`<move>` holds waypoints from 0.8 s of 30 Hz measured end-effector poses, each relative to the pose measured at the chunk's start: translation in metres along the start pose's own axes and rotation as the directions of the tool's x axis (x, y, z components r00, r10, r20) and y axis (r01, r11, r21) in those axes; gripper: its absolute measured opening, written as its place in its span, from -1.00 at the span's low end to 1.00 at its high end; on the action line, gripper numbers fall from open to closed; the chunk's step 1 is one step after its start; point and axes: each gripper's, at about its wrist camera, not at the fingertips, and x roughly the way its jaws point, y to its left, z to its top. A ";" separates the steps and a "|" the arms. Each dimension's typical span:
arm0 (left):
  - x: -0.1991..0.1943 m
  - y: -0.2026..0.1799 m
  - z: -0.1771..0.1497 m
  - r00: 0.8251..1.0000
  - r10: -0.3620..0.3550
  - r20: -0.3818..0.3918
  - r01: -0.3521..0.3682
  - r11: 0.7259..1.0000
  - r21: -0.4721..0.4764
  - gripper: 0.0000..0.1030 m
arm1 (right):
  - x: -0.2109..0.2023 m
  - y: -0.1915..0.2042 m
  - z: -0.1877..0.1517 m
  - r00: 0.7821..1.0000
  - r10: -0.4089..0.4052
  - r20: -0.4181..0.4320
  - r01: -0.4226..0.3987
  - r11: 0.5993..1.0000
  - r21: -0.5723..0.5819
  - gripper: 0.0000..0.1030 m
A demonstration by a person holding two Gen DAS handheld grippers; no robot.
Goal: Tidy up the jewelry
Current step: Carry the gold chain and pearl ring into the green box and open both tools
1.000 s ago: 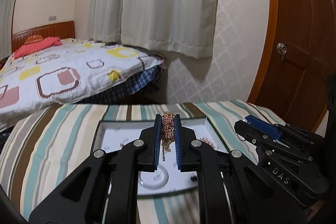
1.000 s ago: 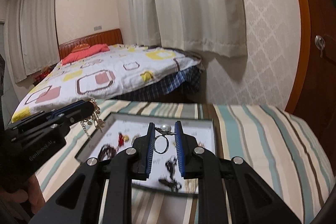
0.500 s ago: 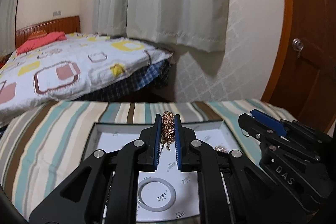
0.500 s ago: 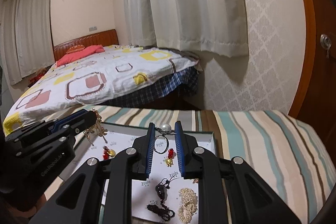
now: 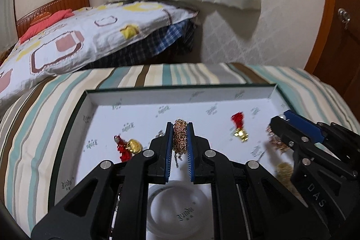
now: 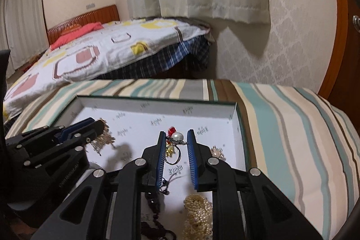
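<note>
Left wrist view: the left tongs (image 5: 180, 131) are clamped on a bunched gold chain (image 5: 179, 138), its loose end dangling between the blue pads above the white tray (image 5: 144, 102). The tray sits on a striped bench (image 5: 45, 109). On the tray floor, a red-and-gold charm (image 5: 128, 146) lies just left of the tongs and another red-and-gold charm (image 5: 239, 129) lies to the right. The right tongs (image 5: 279, 119) reach in from the right edge; from here I cannot tell how their jaws stand.

Right wrist view: the right tongs (image 6: 176, 134) grip a pearl ring (image 6: 174, 149), its pearl between the tips and the silver band hanging below, above the tray (image 6: 234, 114). A pearl strand (image 6: 199, 213) lies beneath the tongs. The left tongs (image 6: 99, 125) hold the chain (image 6: 103, 138) at left.
</note>
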 end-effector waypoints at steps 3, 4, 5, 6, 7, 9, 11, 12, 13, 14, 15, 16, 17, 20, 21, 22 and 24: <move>0.009 0.004 -0.001 0.999 0.013 -0.039 -0.013 1.000 -0.006 -0.77 | 0.008 -0.001 -0.003 1.000 -0.005 -0.029 0.005 1.000 0.006 -0.62; 0.011 0.005 -0.001 0.999 0.014 -0.051 -0.014 1.000 -0.007 -0.77 | 0.011 -0.002 -0.003 0.999 -0.005 -0.039 0.005 1.000 0.006 -0.62; 0.014 0.005 -0.002 0.998 0.016 -0.062 -0.017 1.000 -0.005 -0.77 | 0.013 -0.002 -0.004 0.999 -0.004 -0.046 0.005 1.000 0.007 -0.62; 0.015 0.005 -0.002 0.998 0.019 -0.068 -0.019 1.000 -0.001 -0.77 | 0.014 -0.002 -0.004 0.999 -0.005 -0.050 0.005 1.000 0.006 -0.62; 0.016 0.004 -0.003 0.997 0.021 -0.069 -0.021 1.000 0.001 -0.77 | 0.016 -0.002 -0.005 0.998 -0.007 -0.057 0.007 1.000 0.006 -0.62; 0.018 0.005 -0.004 0.997 0.024 -0.076 -0.024 1.000 0.003 -0.77 | 0.019 -0.001 -0.006 0.998 -0.007 -0.063 0.007 1.000 0.007 -0.62; 0.019 0.005 -0.005 0.996 0.021 -0.083 -0.021 1.000 0.001 -0.77 | 0.021 -0.001 -0.006 0.997 -0.008 -0.073 0.009 1.000 0.006 -0.62; 0.019 0.005 -0.006 0.996 0.020 -0.084 -0.020 1.000 0.001 -0.77 | 0.022 -0.001 -0.007 0.997 -0.007 -0.076 0.007 1.000 0.007 -0.62; 0.020 0.005 -0.006 0.996 0.019 -0.085 -0.019 1.000 0.000 -0.77 | 0.023 -0.001 -0.006 0.997 -0.007 -0.078 0.007 1.000 0.006 -0.62; 0.020 0.005 -0.006 0.996 0.016 -0.087 -0.016 1.000 -0.002 -0.77 | 0.023 -0.001 -0.006 0.997 -0.008 -0.079 0.009 1.000 0.005 -0.62; 0.020 0.005 -0.005 0.996 0.017 -0.088 -0.017 1.000 -0.002 -0.77 | 0.024 -0.001 -0.006 0.997 -0.009 -0.080 0.010 1.000 0.005 -0.62; 0.020 0.005 -0.006 0.996 0.017 -0.091 -0.017 1.000 -0.001 -0.77 | 0.024 -0.001 -0.005 0.996 -0.010 -0.083 0.011 1.000 0.005 -0.62; 0.021 0.005 -0.006 0.995 0.014 -0.095 -0.015 1.000 -0.002 -0.77 | 0.023 -0.001 -0.005 0.996 -0.010 -0.084 0.010 1.000 0.007 -0.62; 0.022 0.005 -0.005 0.994 0.009 -0.104 -0.011 1.000 -0.010 -0.77 | 0.024 0.000 -0.005 0.996 -0.012 -0.087 0.012 1.000 0.000 -0.62; 0.022 0.005 -0.006 0.994 0.008 -0.106 -0.009 1.000 -0.011 -0.77 | 0.024 0.000 -0.005 0.996 -0.013 -0.090 0.013 1.000 -0.001 -0.61; 0.022 0.005 -0.006 0.994 0.009 -0.110 -0.010 1.000 -0.011 -0.77 | 0.025 0.000 -0.004 0.996 -0.013 -0.092 0.013 1.000 0.000 -0.62; 0.024 0.005 -0.006 0.993 0.007 -0.117 -0.009 1.000 -0.012 -0.77 | 0.026 -0.001 -0.004 0.995 -0.013 -0.099 0.013 1.000 0.001 -0.61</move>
